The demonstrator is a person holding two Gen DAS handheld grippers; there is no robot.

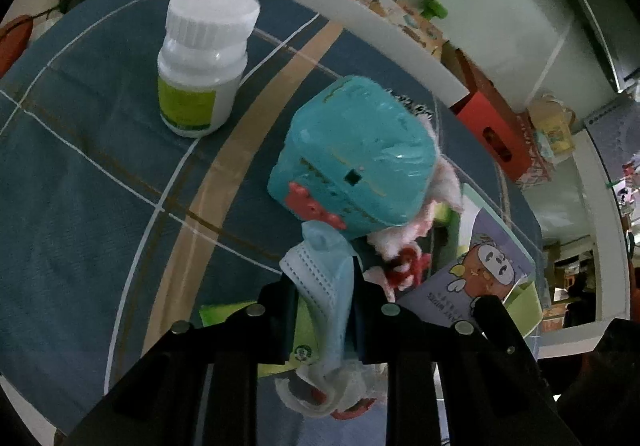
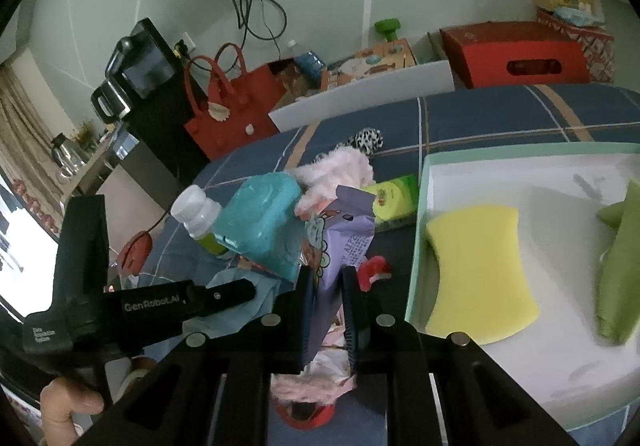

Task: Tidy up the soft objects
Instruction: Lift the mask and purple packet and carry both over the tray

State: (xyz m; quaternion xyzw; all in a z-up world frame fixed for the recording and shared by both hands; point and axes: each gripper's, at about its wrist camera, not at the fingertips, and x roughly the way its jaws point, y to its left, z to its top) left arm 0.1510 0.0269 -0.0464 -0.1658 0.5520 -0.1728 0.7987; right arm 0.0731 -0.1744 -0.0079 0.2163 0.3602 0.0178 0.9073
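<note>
In the left wrist view, the left gripper (image 1: 324, 286) has its two fingers pressed onto a light blue face mask (image 1: 326, 286). The pleated mask sits squarely between the pads, its upper fold poking out past the fingertips and its lower end hanging crumpled below them. Just beyond the tips lies a pink plush toy (image 1: 408, 242) with a red bow, and right behind that a teal plastic-wrapped block (image 1: 356, 162) resting on the blue plaid cloth (image 1: 80, 174). Farther off on the cloth a white pill bottle (image 1: 204, 62) stands upright, well apart from the block.

In the right wrist view, the right gripper (image 2: 326, 298) is clamped on a purple wipes packet (image 2: 340, 230). The packet is pinched between the fingers near its lower edge, with most of it standing up beyond the tips; what hangs pink and crumpled below the fingers is probably more of the plush, though the blur makes that uncertain. To the right, near the fingers, a white tray (image 2: 424, 230) with a pale green rim holds a yellow sponge (image 2: 480, 266) and a green cloth (image 2: 620, 266). Behind the packet sits a small green tissue pack (image 2: 394, 198), touching the tray's outer wall. A red bag (image 2: 232, 114) stands beyond the table.
</note>
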